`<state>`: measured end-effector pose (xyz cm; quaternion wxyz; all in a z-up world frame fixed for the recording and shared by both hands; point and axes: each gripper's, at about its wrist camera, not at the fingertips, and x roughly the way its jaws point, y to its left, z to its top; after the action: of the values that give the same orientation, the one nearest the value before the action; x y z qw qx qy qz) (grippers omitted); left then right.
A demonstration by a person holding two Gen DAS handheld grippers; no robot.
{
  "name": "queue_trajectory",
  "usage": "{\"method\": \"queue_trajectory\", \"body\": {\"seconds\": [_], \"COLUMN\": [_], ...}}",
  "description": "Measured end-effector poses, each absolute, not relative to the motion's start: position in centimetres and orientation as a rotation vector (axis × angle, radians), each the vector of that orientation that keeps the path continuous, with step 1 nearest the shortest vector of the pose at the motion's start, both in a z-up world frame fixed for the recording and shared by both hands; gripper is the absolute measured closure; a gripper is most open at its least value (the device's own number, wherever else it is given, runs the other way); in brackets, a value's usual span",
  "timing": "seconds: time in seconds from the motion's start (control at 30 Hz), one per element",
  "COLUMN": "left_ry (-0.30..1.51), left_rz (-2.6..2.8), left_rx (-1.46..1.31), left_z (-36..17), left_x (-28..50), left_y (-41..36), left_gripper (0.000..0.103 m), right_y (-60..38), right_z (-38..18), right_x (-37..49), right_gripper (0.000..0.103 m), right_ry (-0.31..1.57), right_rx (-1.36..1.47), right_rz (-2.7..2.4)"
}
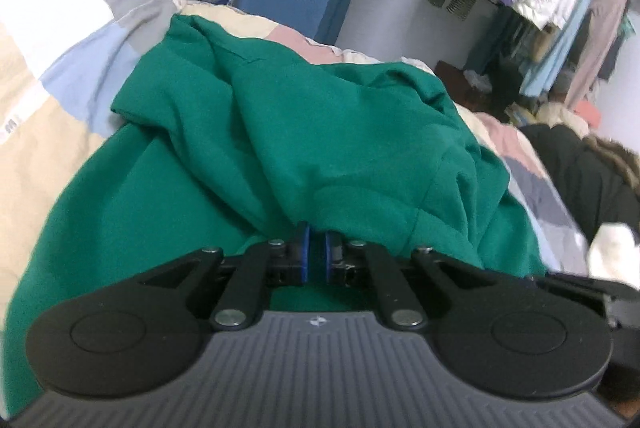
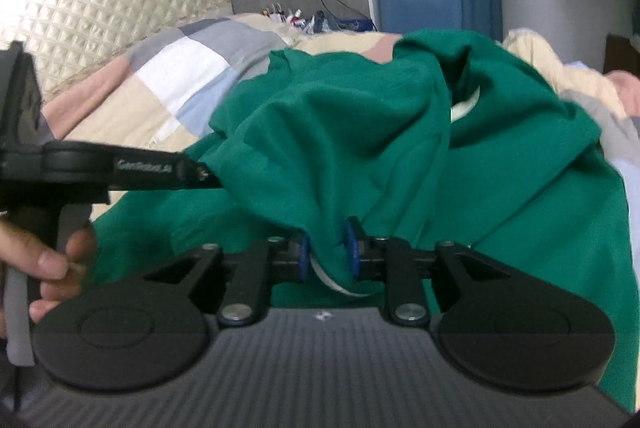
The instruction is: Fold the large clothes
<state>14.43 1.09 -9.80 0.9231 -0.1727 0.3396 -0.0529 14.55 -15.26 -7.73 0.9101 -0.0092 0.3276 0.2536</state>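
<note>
The garment is plain green; the bedspread shows white, grey, blue, beige and pink blocks.

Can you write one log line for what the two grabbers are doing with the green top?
left gripper: shut on green top | right gripper: green top bunched between fingers | top: rumpled on bed quilt

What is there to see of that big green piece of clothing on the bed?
The green garment is a large, plain, deep-green top in a soft, thick-looking knit. It lies crumpled on the patchwork bedspread, one layer thrown over another in deep folds. A pale inner band shows at an opening, likely the neck. The right gripper has a bunch of its near edge between its blue pads; the left gripper is closed at a fold nearby.
</note>
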Motion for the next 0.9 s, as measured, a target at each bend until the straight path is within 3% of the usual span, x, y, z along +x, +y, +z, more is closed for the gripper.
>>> {"method": "queue_trajectory", "body": {"seconds": [0.03, 0.1, 0.17, 0.27, 0.37, 0.67, 0.73, 0.8, 0.9], "left_ry": [0.706, 0.718, 0.708, 0.683, 0.625, 0.631, 0.647, 0.668, 0.704], "left_rz": [-0.109, -0.103, -0.101, -0.089, -0.098, -0.125, -0.113, -0.114, -0.128], "left_rx": [-0.339, -0.344, -0.376, -0.390, -0.394, -0.443, -0.423, -0.422, -0.377], "left_z": [-9.7, -9.2, -8.5, -6.6, -5.1, -6.6, -7.5, -8.6, -9.9], "left_x": [14.2, 14.3, 13.7, 13.4, 12.7, 15.7, 16.9, 18.0, 19.5], "left_y": [1.1, 1.5, 1.9, 2.3, 2.8, 2.9, 2.6, 2.5, 1.9], "left_gripper": [0.093, 0.077, 0.065, 0.062, 0.047, 0.047, 0.047, 0.047, 0.047], "right_y": [-15.3, -15.3, -15.8, -16.1, -16.7, -17.5, -16.9, -16.2, -15.5], "right_z": [-7.8, -7.6, -7.2, -6.1, -4.8, -4.8, -5.8, -7.0, -8.8], "right_x": [14.4, 14.2, 13.8, 12.7, 11.8, 15.5, 17.2, 18.7, 20.2], "right_gripper": [0.071, 0.043, 0.037, 0.037, 0.037, 0.037, 0.046, 0.062, 0.064], "right_ry": [0.682, 0.692, 0.696, 0.678, 0.630, 0.572, 0.586, 0.593, 0.605], "right_rx": [-0.017, -0.004, 0.020, 0.030, 0.027, 0.136, 0.129, 0.101, 0.064], "right_rz": [0.522, 0.542, 0.560, 0.584, 0.589, 0.507, 0.489, 0.476, 0.481]}}
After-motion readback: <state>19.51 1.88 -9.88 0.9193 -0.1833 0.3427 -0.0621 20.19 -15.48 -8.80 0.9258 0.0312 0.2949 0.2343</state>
